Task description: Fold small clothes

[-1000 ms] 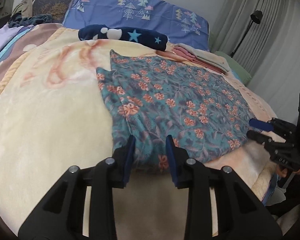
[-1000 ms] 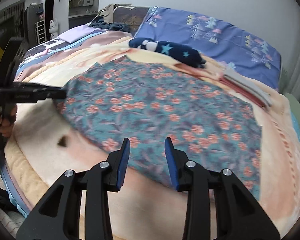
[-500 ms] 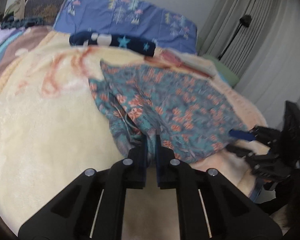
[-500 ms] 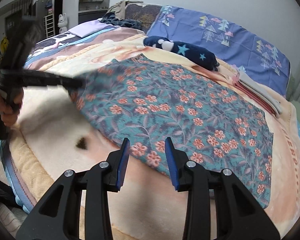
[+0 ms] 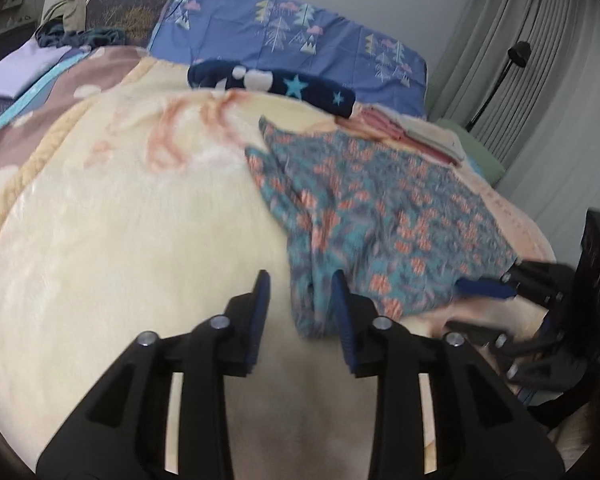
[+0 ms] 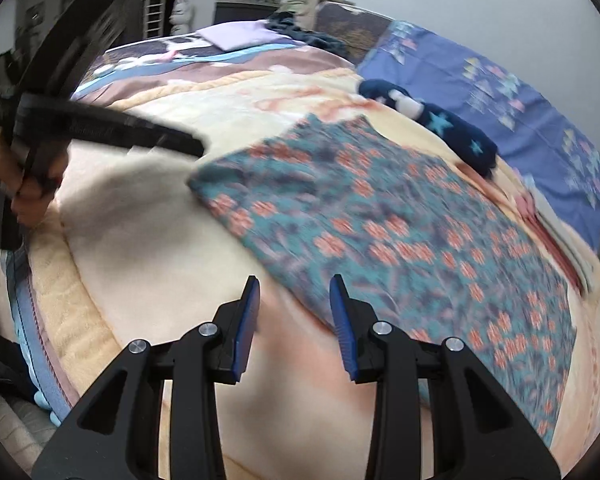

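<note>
A bed under a cream blanket (image 5: 120, 240) carries the floral garment (image 5: 380, 216) spread flat — beyond it a star-patterned navy cloth (image 5: 276, 84), and beside that folded clothes (image 5: 416, 134).

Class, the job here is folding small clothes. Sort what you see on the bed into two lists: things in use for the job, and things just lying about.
In use:
floral cloth
left gripper, jaws opening
right gripper, open

Lying about:
star-patterned navy bundle
blue pillow
folded pink stack
lilac sheet
</note>
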A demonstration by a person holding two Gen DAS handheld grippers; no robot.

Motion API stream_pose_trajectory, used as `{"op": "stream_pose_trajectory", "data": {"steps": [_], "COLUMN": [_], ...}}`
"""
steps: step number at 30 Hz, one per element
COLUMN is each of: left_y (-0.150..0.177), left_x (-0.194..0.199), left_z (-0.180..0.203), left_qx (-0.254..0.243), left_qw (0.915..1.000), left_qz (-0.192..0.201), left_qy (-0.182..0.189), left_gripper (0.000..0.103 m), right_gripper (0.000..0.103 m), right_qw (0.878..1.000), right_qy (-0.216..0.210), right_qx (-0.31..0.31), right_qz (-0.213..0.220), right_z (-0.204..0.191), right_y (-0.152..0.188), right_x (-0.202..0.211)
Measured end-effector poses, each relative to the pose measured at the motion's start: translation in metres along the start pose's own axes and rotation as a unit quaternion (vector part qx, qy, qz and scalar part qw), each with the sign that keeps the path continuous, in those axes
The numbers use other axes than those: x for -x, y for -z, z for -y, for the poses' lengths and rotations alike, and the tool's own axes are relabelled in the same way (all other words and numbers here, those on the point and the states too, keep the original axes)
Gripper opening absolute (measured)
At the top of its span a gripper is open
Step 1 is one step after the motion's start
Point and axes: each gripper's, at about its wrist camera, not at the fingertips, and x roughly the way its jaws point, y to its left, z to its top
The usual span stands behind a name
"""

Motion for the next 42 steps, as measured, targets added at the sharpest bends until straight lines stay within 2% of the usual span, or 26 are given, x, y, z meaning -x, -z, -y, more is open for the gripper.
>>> {"op": "stream_pose_trajectory", "data": {"steps": [3, 5, 10, 12, 15, 16, 17, 18, 19, 22, 24, 25, 26, 28, 31, 33, 35, 38, 40, 42], "left_y": [-0.032, -0.057, -0.099, -0.108, -0.121, -0.124, -0.128, -0.132, -0.135, -0.148, -0.148, -0.145, -0.139, -0.126, -0.113, -0.109, -0.106, -0.101, -0.095, -0.09], "left_x": [-0.013, -0.037, -0.109, -0.139, -0.168, -0.173, -0.177, -0.177, -0.172, -0.137, -0.13, -0.131, -0.138, -0.149, -0.144, -0.13, -0.121, -0.126, -0.138, -0.143], "left_z": [-0.006, -0.013, -0.023, -0.029, -0.041, -0.043, -0.045, -0.046, -0.045, -0.043, -0.053, -0.057, -0.063, -0.074, -0.089, -0.091, -0.086, -0.072, -0.065, -0.06], "left_qx": [0.009, 0.024, 0.03, 0.035, 0.054, 0.061, 0.069, 0.073, 0.073, 0.06, 0.066, 0.065, 0.065, 0.08, 0.112, 0.118, 0.11, 0.091, 0.082, 0.07], "left_qw": [0.9993, 0.9981, 0.9965, 0.9956, 0.9938, 0.9933, 0.9923, 0.9914, 0.9922, 0.9948, 0.9943, 0.9951, 0.9968, 0.9957, 0.9921, 0.9908, 0.9903, 0.9899, 0.989, 0.9906], "left_qz": [0.005, -0.007, -0.057, -0.081, -0.094, -0.094, -0.093, -0.091, -0.079, -0.001, 0.011, 0.011, -0.001, -0.035, -0.036, -0.023, -0.019, -0.045, -0.076, -0.078], "left_qy": [0.037, 0.057, 0.053, 0.033, 0.025, 0.029, 0.043, 0.058, 0.062, 0.082, 0.083, 0.073, 0.047, 0.028, 0.044, 0.063, 0.083, 0.099, 0.097, 0.088], "left_gripper": [0.038, 0.038, 0.038, 0.039, 0.039, 0.036, 0.011, 0.003, 0.003, 0.003, 0.003, 0.006, 0.011, 0.025, 0.027, 0.038, 0.055, 0.065, 0.065, 0.065], "right_gripper": [0.037, 0.042, 0.042, 0.042, 0.042, 0.042, 0.042, 0.042, 0.042, 0.042, 0.042, 0.042, 0.042, 0.042, 0.042, 0.042, 0.042, 0.042, 0.042, 0.042], "right_qw": [1.0, 0.999, 0.997, 0.997, 0.996, 0.995, 0.994, 0.993, 0.992, 0.99, 0.988, 0.988, 0.988, 0.988, 0.989, 0.988, 0.987, 0.985, 0.98, 0.974], "right_qy": [-0.003, -0.001, 0.009, 0.018, 0.039, 0.047, 0.055, 0.06, 0.066, 0.07, 0.072, 0.074, 0.075, 0.072, 0.072, 0.075, 0.08, 0.1, 0.128, 0.153], "right_qx": [0.028, 0.044, 0.071, 0.076, 0.085, 0.091, 0.096, 0.101, 0.108, 0.122, 0.134, 0.137, 0.138, 0.134, 0.132, 0.136, 0.137, 0.139, 0.154, 0.166], "right_qz": [0.01, 0.012, 0.005, 0.003, 0.002, 0.003, 0.002, 0.002, 0.003, 0.005, 0.001, -0.001, -0.003, -0.003, -0.003, -0.003, -0.003, -0.003, 0.005, 0.012], "right_z": [-0.018, -0.029, -0.048, -0.05, -0.053, -0.055, -0.057, -0.058, -0.061, -0.066, -0.07, -0.071, -0.072, -0.069, -0.067, -0.067, -0.068, -0.07, -0.074, -0.078], "right_y": [-0.01, -0.013, -0.016, -0.018, -0.022, -0.024, -0.025, -0.027, -0.029, -0.032, -0.032, -0.031, -0.03, -0.03, -0.03, -0.031, -0.032, -0.037, -0.044, -0.047], "right_x": [-0.007, -0.009, -0.02, -0.024, -0.029, -0.031, -0.033, -0.035, -0.038, -0.044, -0.051, -0.053, -0.055, -0.055, -0.054, -0.056, -0.059, -0.067, -0.072, -0.077]}}
